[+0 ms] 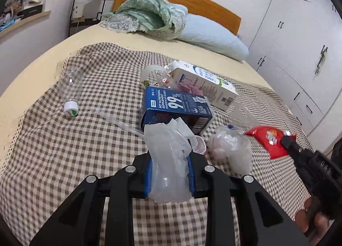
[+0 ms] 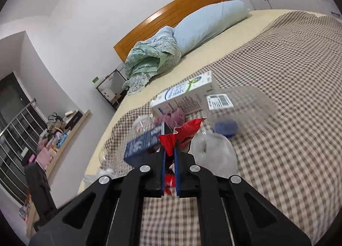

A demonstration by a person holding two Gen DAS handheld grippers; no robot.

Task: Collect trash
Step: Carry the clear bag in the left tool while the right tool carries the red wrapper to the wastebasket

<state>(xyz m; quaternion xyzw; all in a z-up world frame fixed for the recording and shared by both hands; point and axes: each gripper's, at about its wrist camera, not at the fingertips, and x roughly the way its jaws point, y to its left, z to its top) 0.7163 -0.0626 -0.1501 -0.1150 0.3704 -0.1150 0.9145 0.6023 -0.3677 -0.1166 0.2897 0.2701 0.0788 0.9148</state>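
Now both tools are loaded: left tool (image 1: 170, 160) clamps a clear plastic bag (image 1: 168, 149), right tool (image 2: 170, 158) pinches a red wrapper (image 2: 183, 132) above the bed's (image 1: 32, 70) middle. Next, probably bagging the wrapper.

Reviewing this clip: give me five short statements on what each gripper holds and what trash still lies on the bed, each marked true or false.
1. The left gripper is closed on a clear plastic bag. True.
2. The right gripper holds the blue box. False: it grips a red snack wrapper; the blue box lies on the checked cloth.
3. A clear bottle with a white cap lies apart from the pile. True.
4. The white carton stands upright. False: it lies on its side.
5. The pillow lies on the floor. False: it rests against the headboard.
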